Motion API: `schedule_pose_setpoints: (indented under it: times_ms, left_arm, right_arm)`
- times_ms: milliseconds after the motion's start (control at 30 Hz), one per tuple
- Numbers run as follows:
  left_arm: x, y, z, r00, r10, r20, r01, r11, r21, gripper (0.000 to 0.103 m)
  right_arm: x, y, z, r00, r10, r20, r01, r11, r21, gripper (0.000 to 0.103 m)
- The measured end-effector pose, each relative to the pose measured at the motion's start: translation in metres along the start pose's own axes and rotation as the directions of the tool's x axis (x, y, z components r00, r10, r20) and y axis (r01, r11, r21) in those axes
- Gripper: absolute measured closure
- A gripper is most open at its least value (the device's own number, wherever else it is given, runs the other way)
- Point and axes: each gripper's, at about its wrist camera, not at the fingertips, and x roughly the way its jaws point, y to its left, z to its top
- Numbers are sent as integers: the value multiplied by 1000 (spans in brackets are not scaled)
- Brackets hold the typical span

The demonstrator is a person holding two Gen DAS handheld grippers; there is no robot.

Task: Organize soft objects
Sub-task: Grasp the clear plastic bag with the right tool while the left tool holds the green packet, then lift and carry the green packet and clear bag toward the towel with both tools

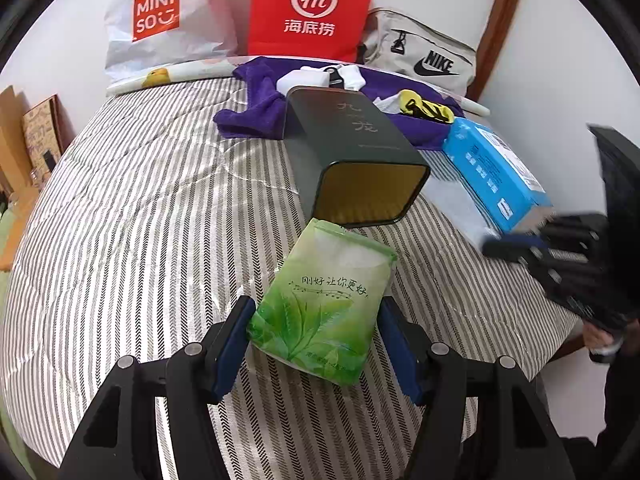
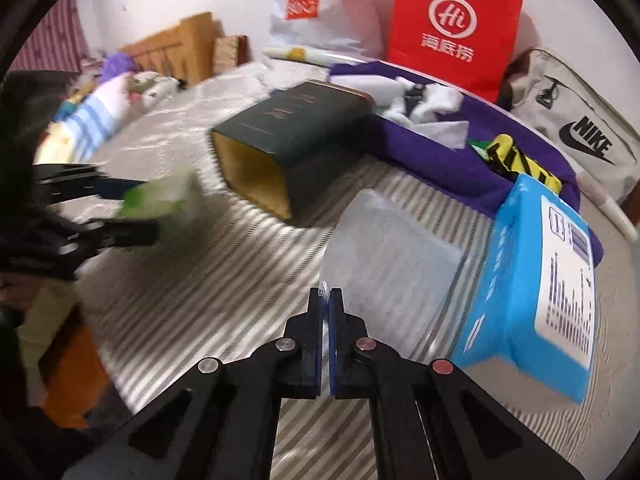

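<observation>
Left gripper (image 1: pixel 314 334): jaws clamped on the two sides of a soft green leaf-printed tissue pack (image 1: pixel 324 304), held over the grey-and-white striped bed quilt (image 1: pixel 132 208). Pack's top end sits just before the open mouth of a dark green rectangular tin box with gold lining (image 1: pixel 352 160), which lies on its side; whether they touch cannot be told.

Right gripper (image 2: pixel 327 300): jaws together, pinching the near edge of a clear plastic bag (image 2: pixel 384 256) lying on the quilt. Bag is see-through and hard to outline. A blue rectangular tissue pack with a white label (image 2: pixel 532 276) lies on its right part.

Behind the box: a rumpled purple towel (image 1: pixel 256 112) carrying white cloth items (image 1: pixel 308 78) and a yellow-and-black cloth piece (image 1: pixel 424 108), details too small to read. At the bed's far edge a white Miniso plastic bag (image 1: pixel 160 20), a red paper bag with white logo (image 1: pixel 312 12) and a grey Nike bag (image 1: pixel 424 56), the first cut off by the frame.

Right view is motion-blurred at left; a person's dark sleeve (image 2: pixel 28 240) shows there
</observation>
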Motion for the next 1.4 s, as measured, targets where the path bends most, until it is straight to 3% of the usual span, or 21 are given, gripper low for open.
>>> schedule_pose_setpoints:
  times_ms: [133, 467, 600, 633, 700, 733, 867, 1033, 1200, 1400]
  left_arm:
    - [0, -5, 0, 1000, 20, -11, -20, 999, -25, 42]
    - [1, -20, -4, 998, 42, -38, -43, 998, -46, 42]
    - [5, -24, -4, 997, 50, -55, -52, 998, -44, 42]
    - [5, -25, -4, 997, 47, -57, -49, 998, -41, 42]
    - [6, -27, -3, 997, 39, -63, -41, 998, -40, 42]
    - [6, -27, -3, 997, 30, -66, -33, 999, -41, 42]
    - [8, -30, -3, 997, 15, -72, -18, 999, -42, 42]
    - [8, -29, -3, 997, -6, -76, 2, 999, -52, 42]
    - [8, -25, -2, 997, -25, -78, 20, 998, -62, 42]
    - [10, -23, -4, 995, -43, -89, 36, 997, -70, 42]
  right_arm:
    - [-17, 4, -24, 999, 41, -13, -41, 999, 7, 101]
    - [-53, -5, -88, 999, 25, -39, -23, 998, 66, 100]
    - [-57, -10, -95, 1000, -3, -23, 5, 998, 70, 98]
    - [-58, -12, -95, 1000, 0, -22, 2, 996, 84, 91]
    - [-60, -16, -93, 1000, 0, -4, 0, 994, 109, 66]
    - [-61, -17, -92, 1000, -1, 8, 0, 993, 115, 49]
    - [-57, -19, -83, 999, -28, 45, 22, 992, 127, 31]
    - [-38, -30, -74, 997, -60, 39, 53, 985, 162, 27]
    - [-23, -37, -71, 1000, -11, 25, 6, 978, 211, 27]
    - [-16, -37, -70, 999, -7, 33, -1, 968, 252, 17]
